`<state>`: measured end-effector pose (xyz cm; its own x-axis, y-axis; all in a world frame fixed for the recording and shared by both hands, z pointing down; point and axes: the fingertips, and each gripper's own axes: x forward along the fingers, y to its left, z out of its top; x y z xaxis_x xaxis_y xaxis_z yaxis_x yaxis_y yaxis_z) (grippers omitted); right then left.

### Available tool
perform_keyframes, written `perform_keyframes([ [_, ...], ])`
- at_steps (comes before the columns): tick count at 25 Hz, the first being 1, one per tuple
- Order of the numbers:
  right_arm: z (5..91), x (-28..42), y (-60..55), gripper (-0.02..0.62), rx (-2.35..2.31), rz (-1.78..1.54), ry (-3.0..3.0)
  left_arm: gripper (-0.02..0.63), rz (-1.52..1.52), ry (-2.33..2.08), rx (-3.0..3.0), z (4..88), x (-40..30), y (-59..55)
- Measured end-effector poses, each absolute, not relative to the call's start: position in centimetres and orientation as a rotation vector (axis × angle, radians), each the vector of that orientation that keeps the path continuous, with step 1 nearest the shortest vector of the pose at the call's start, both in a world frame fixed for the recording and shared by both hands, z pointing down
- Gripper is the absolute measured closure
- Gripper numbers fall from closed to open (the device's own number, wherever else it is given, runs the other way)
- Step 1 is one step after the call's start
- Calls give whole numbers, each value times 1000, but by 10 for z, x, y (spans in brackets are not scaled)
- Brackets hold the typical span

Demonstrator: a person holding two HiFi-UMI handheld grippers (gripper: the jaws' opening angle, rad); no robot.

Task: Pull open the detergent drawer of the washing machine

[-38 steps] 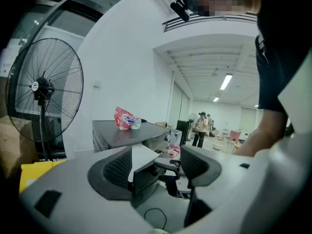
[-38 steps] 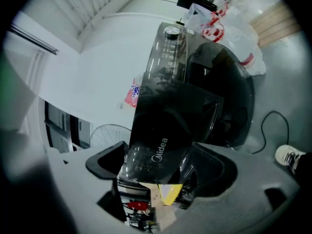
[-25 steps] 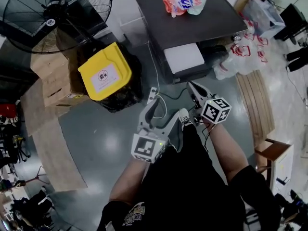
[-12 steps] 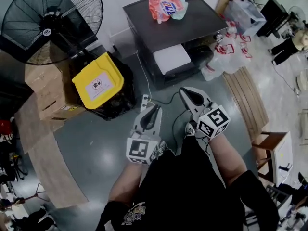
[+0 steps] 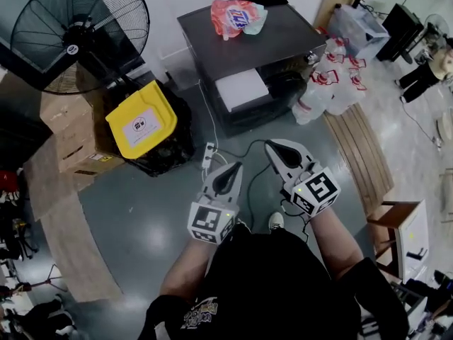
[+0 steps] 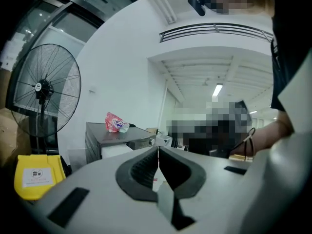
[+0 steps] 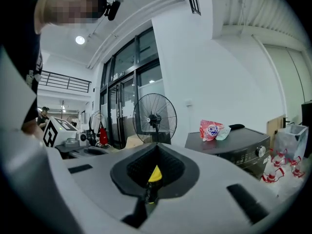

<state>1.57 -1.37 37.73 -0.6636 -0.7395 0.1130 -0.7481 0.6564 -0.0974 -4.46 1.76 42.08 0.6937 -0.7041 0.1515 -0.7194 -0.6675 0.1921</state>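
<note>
The dark grey washing machine [image 5: 283, 37] stands at the top of the head view, and a white panel [image 5: 242, 88] juts from its front. A pink detergent bag [image 5: 233, 14] lies on its lid. Both grippers hover over the floor, a good way short of the machine. My left gripper [image 5: 230, 172] points at it; its jaws are closing, the tips meet and nothing is between them. My right gripper [image 5: 276, 147] is shut and empty. The left gripper view shows the meeting tips [image 6: 158, 147] with the machine [image 6: 107, 133] beyond. The right gripper [image 7: 156, 145] has the machine [image 7: 239, 147] to its right.
A large floor fan [image 5: 78, 30] stands at the upper left, above a yellow-lidded bin [image 5: 141, 119] and cardboard boxes [image 5: 67, 129]. A power strip with cable [image 5: 209, 154] lies ahead of the grippers. Plastic bags [image 5: 325, 83] and a wooden pallet [image 5: 364, 151] are on the right.
The left jaws went from wide open to shut. The right gripper rolled until its marker cube faces up. Both grippers sit further from the machine in the picture.
</note>
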Motion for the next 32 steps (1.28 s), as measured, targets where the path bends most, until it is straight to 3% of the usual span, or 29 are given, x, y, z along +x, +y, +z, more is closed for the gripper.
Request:
perform_keyframes([
  [13,385,88,50,591,1063,215,-2883,595,151,-1296,2588,433,38,83],
  [32,383,123,81,591,947,219,-2959,595,165,-1415,2595,417,78,112],
])
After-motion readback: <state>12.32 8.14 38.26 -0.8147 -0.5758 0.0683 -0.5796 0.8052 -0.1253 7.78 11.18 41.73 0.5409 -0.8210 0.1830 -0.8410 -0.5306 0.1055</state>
